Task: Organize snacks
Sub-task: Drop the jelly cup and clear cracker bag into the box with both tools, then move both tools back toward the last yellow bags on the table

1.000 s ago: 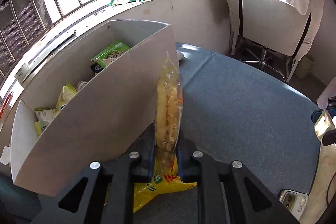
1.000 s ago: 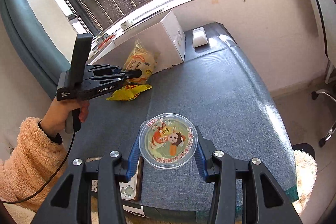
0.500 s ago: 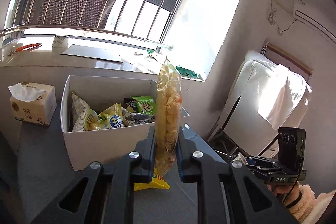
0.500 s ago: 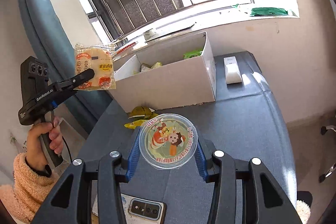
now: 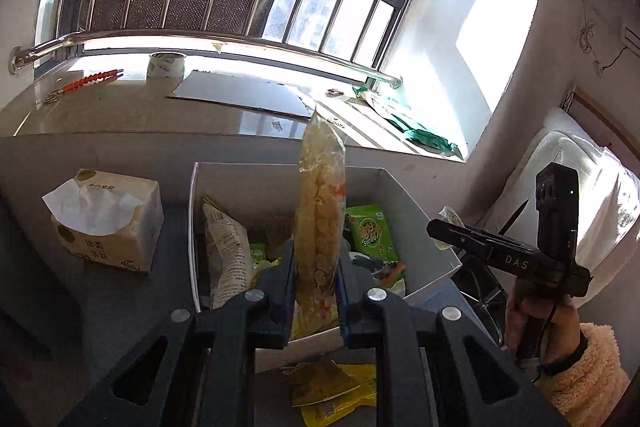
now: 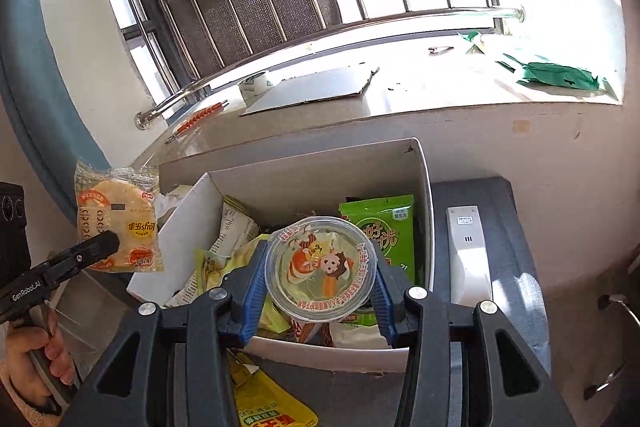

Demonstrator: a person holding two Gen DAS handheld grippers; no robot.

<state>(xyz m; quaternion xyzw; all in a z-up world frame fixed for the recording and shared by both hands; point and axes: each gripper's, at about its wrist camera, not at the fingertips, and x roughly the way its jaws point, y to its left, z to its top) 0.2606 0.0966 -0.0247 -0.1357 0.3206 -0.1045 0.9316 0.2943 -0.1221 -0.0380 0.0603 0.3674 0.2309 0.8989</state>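
both hands have carried their snacks from over the table up above the white box (image 6: 424, 211). the left gripper (image 5: 314, 283) jaws are opening around the rice cracker packet (image 5: 320, 211); the right gripper (image 6: 320, 291) jaws clamp the jelly cup (image 6: 320, 267), ready to drop in.

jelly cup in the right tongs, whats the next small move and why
Probably open the right tongs and drop the jelly cup: it already hangs over the open white box among the other snacks, so no further carry seems needed.
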